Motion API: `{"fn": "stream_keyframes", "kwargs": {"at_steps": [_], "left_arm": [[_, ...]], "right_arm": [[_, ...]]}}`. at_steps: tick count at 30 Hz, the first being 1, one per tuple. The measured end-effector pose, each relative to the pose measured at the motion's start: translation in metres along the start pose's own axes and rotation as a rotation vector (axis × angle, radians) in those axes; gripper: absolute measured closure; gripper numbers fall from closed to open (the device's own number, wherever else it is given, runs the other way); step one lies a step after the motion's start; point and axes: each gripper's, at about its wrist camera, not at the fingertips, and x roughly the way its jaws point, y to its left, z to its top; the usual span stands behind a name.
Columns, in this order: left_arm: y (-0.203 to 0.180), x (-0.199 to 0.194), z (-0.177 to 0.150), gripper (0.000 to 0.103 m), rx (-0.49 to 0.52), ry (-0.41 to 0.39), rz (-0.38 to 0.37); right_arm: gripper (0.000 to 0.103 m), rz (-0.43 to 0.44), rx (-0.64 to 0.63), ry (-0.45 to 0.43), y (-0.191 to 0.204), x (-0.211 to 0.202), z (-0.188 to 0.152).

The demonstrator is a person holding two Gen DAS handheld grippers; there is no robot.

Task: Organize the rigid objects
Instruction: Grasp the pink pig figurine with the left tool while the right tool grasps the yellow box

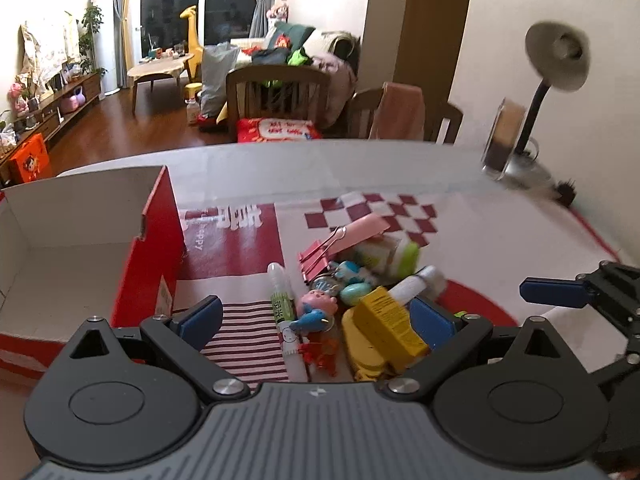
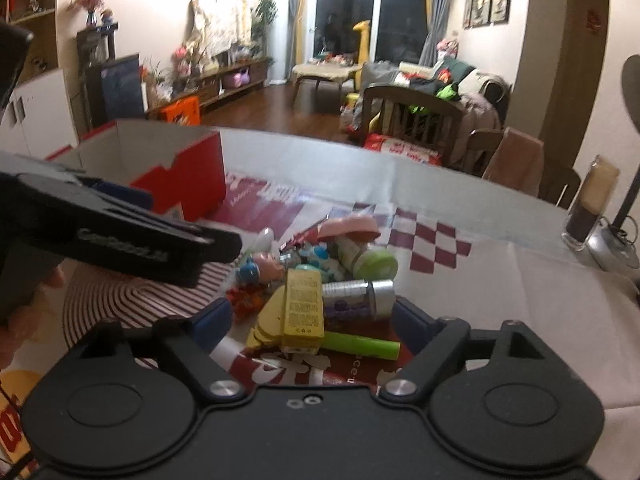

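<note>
Sitting on the left was a red cardboard box (image 1: 152, 248). The left gripper (image 1: 316, 316) hung wide open over a toy pile (image 1: 352, 292), gripping nothing. The right gripper (image 2: 312, 316) gaped around a yellow box (image 2: 302, 304), pads apart. A paper-covered table (image 1: 500, 240) held everything.

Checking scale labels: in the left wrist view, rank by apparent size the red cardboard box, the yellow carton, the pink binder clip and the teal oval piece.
1. red cardboard box, by far
2. yellow carton and pink binder clip: similar; the carton lies nearer the camera, so unranked
3. teal oval piece
</note>
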Motion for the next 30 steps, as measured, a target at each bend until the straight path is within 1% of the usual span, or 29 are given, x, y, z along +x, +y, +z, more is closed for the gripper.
{"fn": "stream_keyframes", "kwargs": {"at_steps": [3,7,9,14,17,19,23,25,29,30], "left_arm": [[-0.003,0.020,0.000,0.002,0.036,0.022,0.023],[-0.003,0.045,0.000,0.002,0.058,0.056,0.038],[-0.002,0.055,-0.001,0.002,0.063,0.075,0.036],[0.001,0.075,-0.001,0.004,0.062,0.107,0.062],[0.005,0.082,0.000,0.011,0.052,0.118,0.061],[0.004,0.085,0.001,0.024,0.056,0.126,0.054],[0.002,0.094,0.002,0.033,0.063,0.143,0.022],[0.002,0.097,0.002,0.043,0.056,0.157,0.006],[0.003,0.102,0.002,0.048,0.042,0.163,-0.007],[0.003,0.102,0.003,0.051,0.045,0.163,-0.008]], "right_arm": [[0.027,0.005,0.002,0.028,-0.005,0.013,-0.003],[0.032,0.015,0.006,0.056,-0.012,0.027,-0.003],[0.039,0.019,0.004,0.067,-0.013,0.033,-0.002],[0.043,0.040,-0.009,0.080,-0.012,0.042,0.001],[0.048,0.050,-0.019,0.084,-0.010,0.048,0.003],[0.052,0.058,-0.018,0.087,-0.010,0.051,0.004],[0.061,0.060,-0.019,0.104,-0.009,0.060,0.004],[0.063,0.063,-0.014,0.115,-0.010,0.065,0.004],[0.067,0.069,-0.008,0.123,-0.009,0.071,0.005],[0.068,0.068,-0.008,0.123,-0.009,0.072,0.005]]}}
